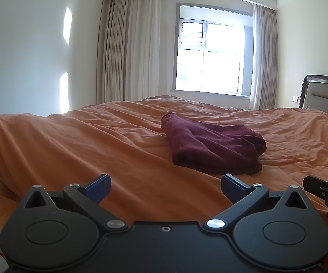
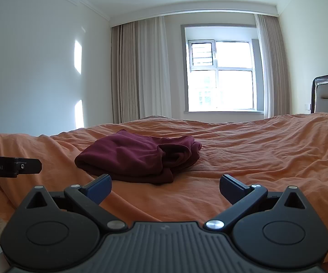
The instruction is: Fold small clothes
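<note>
- The left gripper (image 1: 165, 187) hung low over the near part of the bed, its blue-tipped fingers (image 1: 100, 187) spread wide with nothing between them.
- The right gripper (image 2: 165, 187) was likewise spread wide and empty, just above the orange cover.
- A dark red garment (image 1: 211, 147) lay folded in a loose bundle on the orange bedspread (image 1: 95, 150), a little beyond both grippers and touching neither.
- From the right wrist view the garment (image 2: 139, 157) sat ahead and slightly left, with its rolled, open edges facing right.
- The bedspread was creased all over and bulged into a rounded hump at the left corner of the bed.
- Nothing lay between the grippers and the garment except bare cover.
- Part of the right gripper showed at the right edge of the left wrist view, and the side of the left gripper showed at the left edge of the right wrist view.
- Behind the bed stood a bright window (image 2: 221, 77) with long pale curtains (image 2: 139, 70) at its sides.
- A dark-framed padded headboard (image 1: 323, 97) rose at the far right.
</note>
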A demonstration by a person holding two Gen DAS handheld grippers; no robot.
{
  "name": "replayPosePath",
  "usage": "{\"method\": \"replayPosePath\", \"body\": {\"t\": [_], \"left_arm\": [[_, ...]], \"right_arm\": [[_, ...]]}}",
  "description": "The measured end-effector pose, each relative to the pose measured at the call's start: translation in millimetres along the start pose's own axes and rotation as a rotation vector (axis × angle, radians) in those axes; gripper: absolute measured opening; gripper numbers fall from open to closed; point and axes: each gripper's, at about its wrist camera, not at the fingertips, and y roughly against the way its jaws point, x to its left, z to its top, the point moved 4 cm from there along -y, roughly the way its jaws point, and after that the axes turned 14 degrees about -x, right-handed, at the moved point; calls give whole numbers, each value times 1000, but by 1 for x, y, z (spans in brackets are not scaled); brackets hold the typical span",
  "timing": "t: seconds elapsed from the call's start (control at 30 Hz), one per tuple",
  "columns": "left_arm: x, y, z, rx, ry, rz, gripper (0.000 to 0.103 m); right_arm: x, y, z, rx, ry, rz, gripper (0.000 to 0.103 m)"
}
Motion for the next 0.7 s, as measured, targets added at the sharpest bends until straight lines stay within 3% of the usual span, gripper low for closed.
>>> {"method": "replayPosePath", "body": {"t": [0.3,0.47,0.7], "left_arm": [[0,0,0,2,0,4,102],[-2,-5,-5,30,-15,43,102],[-3,-10,-10,35,-3,12,102]], "right_arm": [[-1,0,0,3,0,1,103],[-1,-1,-1,8,2,-3,103],[-1,-4,-5,25,6,-5,103]]}}
